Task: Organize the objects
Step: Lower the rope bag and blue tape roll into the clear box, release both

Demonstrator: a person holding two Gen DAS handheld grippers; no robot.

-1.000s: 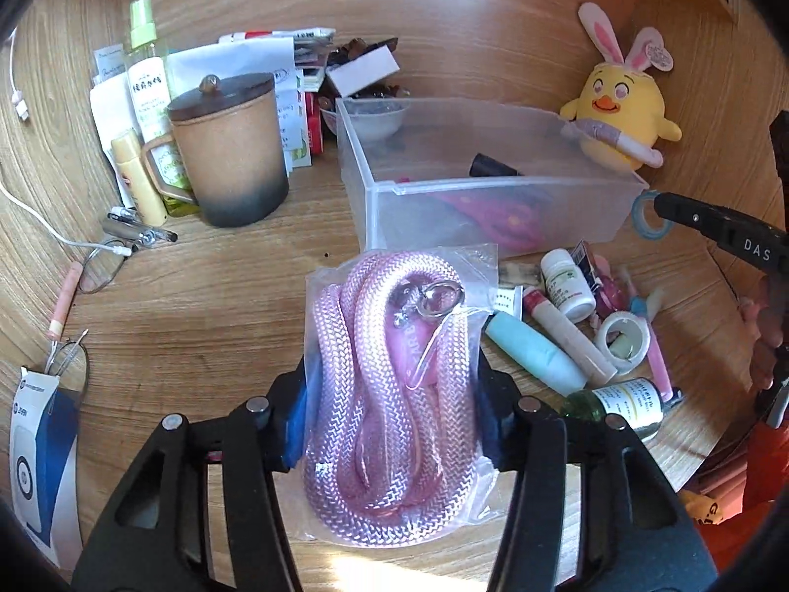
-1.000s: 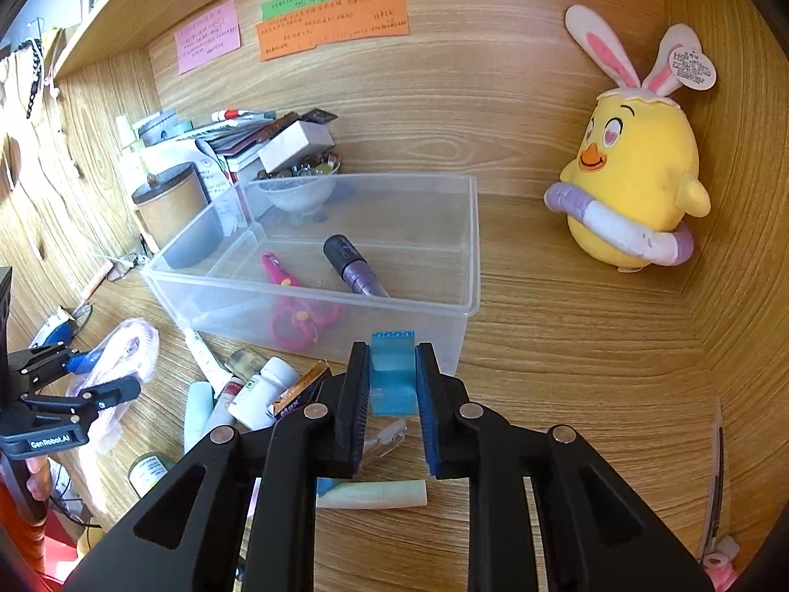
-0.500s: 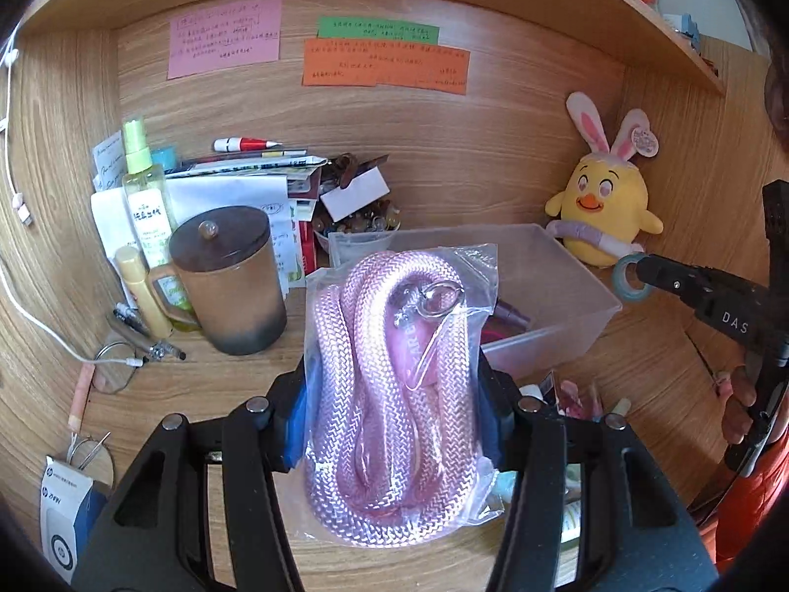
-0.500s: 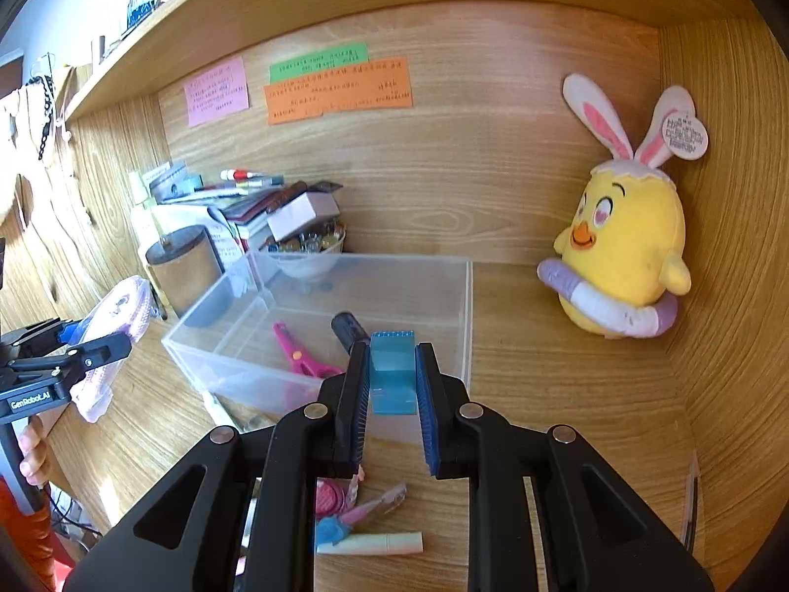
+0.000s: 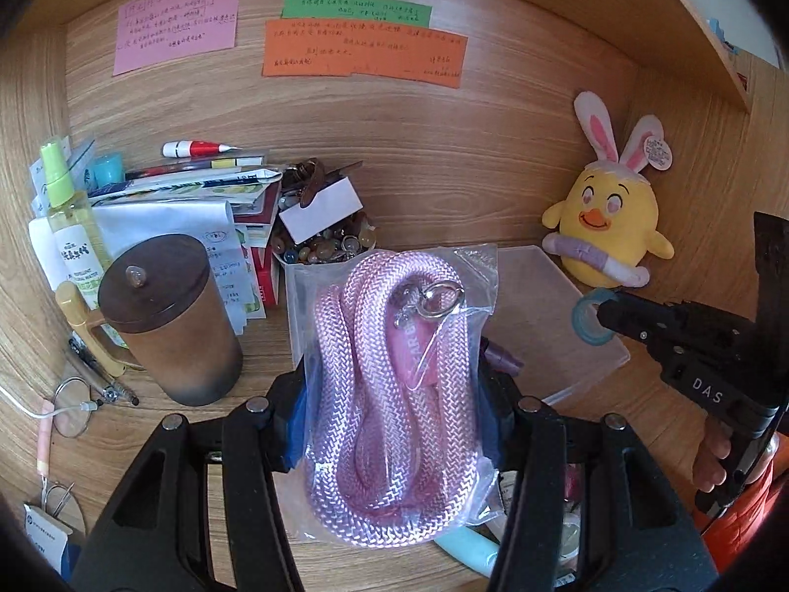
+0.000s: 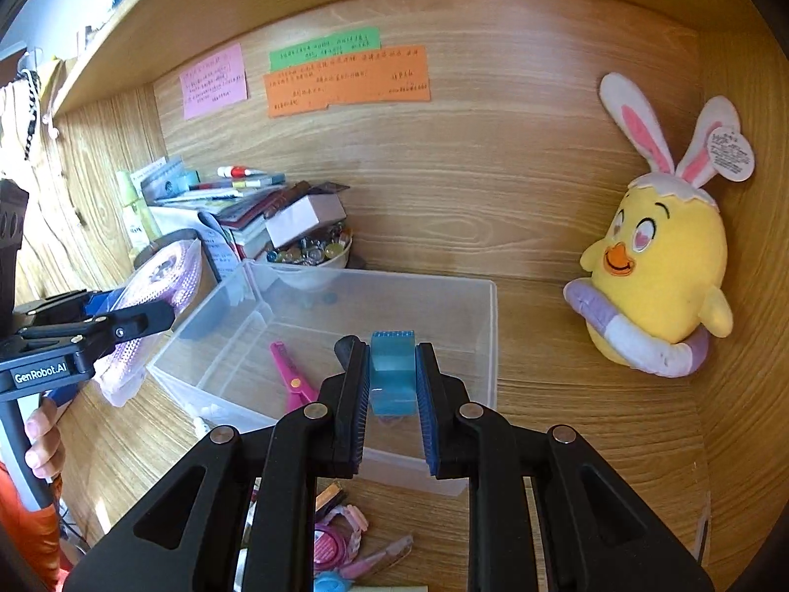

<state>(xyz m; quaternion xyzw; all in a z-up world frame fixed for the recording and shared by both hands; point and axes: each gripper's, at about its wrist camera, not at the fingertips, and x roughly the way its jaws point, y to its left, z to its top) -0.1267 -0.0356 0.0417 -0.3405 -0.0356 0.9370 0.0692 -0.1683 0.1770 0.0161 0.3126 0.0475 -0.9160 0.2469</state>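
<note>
With the left gripper (image 5: 394,389) clamped on a slippery bagged pink rope (image 5: 394,394) lifted beside the clear bin (image 6: 345,335), and the right gripper (image 6: 392,380) pinching a blue tape roll (image 6: 392,370) above it, either could slip and land on the surface outside the bin.

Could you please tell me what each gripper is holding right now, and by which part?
Left gripper clamps the bagged pink rope across its lower middle. Right gripper pinches the blue tape roll by its flat sides.
</note>
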